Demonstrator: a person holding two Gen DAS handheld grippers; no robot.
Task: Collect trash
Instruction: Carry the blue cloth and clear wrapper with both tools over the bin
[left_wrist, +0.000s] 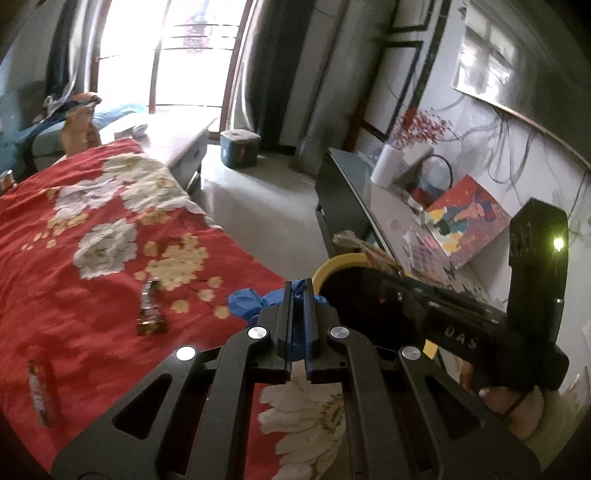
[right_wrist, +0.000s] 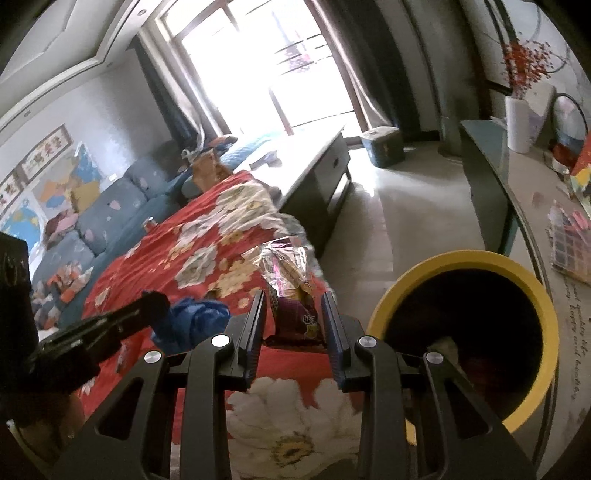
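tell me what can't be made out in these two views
- Bottom of the yellow bin: right wrist view, dark inside, contents unclear.
- Window: both views, washed out by glare.
- Snack wrapper print: right wrist view, blurred, partly behind the right gripper fingers.
- Blue glove: left wrist view, partly hidden inside the left gripper.
- Wrapper on the blanket: left wrist view, blurred.

Black plastic left claw (left_wrist: 298, 295), blue pads, silver screws, right claw (right_wrist: 295, 306) same w/ cutouts
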